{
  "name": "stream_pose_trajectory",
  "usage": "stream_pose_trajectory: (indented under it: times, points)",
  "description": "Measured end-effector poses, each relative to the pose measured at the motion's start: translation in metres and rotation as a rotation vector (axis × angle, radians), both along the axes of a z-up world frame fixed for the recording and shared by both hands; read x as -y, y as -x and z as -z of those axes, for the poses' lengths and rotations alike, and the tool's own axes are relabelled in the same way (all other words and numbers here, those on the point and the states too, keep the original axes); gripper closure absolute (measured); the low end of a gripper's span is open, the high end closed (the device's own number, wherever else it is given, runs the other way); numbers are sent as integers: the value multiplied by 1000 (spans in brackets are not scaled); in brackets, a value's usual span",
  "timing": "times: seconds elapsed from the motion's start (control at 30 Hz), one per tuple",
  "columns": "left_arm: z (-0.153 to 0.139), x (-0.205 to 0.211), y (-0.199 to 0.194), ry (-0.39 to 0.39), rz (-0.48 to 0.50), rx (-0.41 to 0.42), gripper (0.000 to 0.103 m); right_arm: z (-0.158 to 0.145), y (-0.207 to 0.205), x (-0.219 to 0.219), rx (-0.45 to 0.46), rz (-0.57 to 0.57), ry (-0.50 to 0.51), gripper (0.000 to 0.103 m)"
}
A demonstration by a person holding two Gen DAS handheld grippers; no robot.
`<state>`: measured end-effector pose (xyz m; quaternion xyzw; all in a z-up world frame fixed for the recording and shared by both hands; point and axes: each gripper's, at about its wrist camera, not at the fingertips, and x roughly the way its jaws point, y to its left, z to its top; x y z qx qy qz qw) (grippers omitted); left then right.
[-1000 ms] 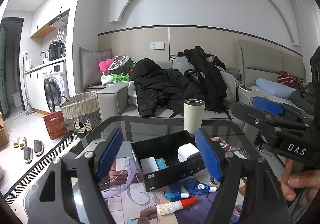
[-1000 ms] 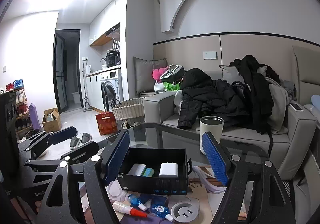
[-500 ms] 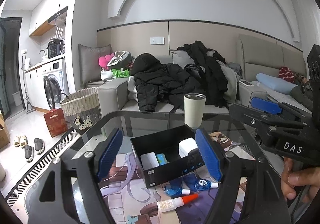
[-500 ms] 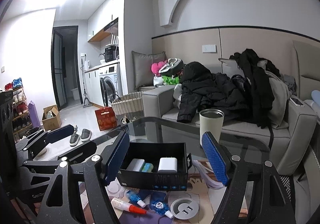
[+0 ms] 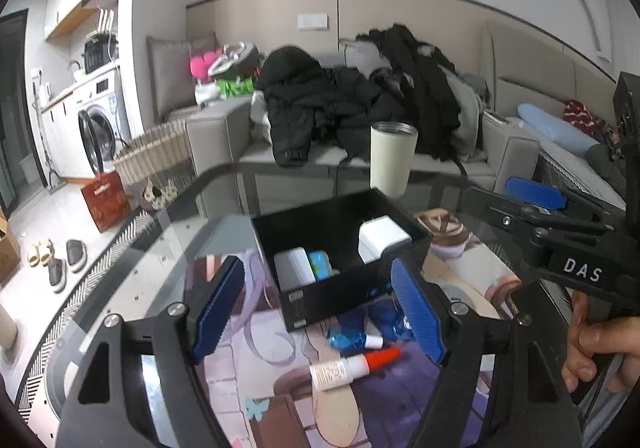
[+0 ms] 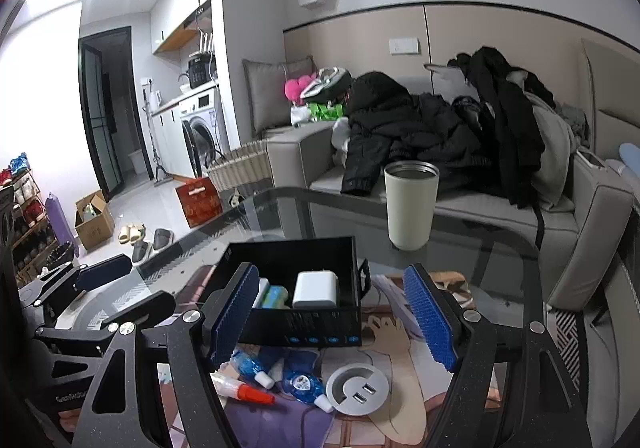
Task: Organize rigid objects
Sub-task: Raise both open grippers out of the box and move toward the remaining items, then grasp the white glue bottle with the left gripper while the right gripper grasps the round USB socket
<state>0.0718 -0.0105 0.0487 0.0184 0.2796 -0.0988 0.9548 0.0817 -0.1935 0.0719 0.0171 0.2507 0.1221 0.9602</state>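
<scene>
Now both claws hang wide with nothing between the pads: left claw [image 5: 318, 314], right claw [image 6: 332, 318]. At frame centre, a black box [image 6: 298, 290] on the glass desk [image 6: 276, 207] holds a white charger [image 6: 316, 288]. Below it lie a red-capped tube [image 5: 352, 366] and what look like blue bottles [image 6: 302, 384]. A cream cup [image 6: 410, 203] stands behind.

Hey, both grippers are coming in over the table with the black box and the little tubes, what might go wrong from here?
1. The glue tube and two blue bottles lie close together in front of the black box; grabbing one may knock or roll another.
2. The left gripper and right gripper, both open, aim at the same patch and could collide.
3. The cup stands upright behind the box; pushing the box back could tip it.
</scene>
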Motion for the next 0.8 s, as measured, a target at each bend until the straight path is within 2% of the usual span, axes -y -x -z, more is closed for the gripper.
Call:
stream_pose_trajectory:
  times: [0.63, 0.8]
  points:
    - [35, 6, -16, -79, 21, -172, 26, 65, -50, 13, -298, 20, -5, 26]
    - [54, 8, -24, -109, 56, -252, 26, 86, -60, 16, -402, 29, -1, 26]
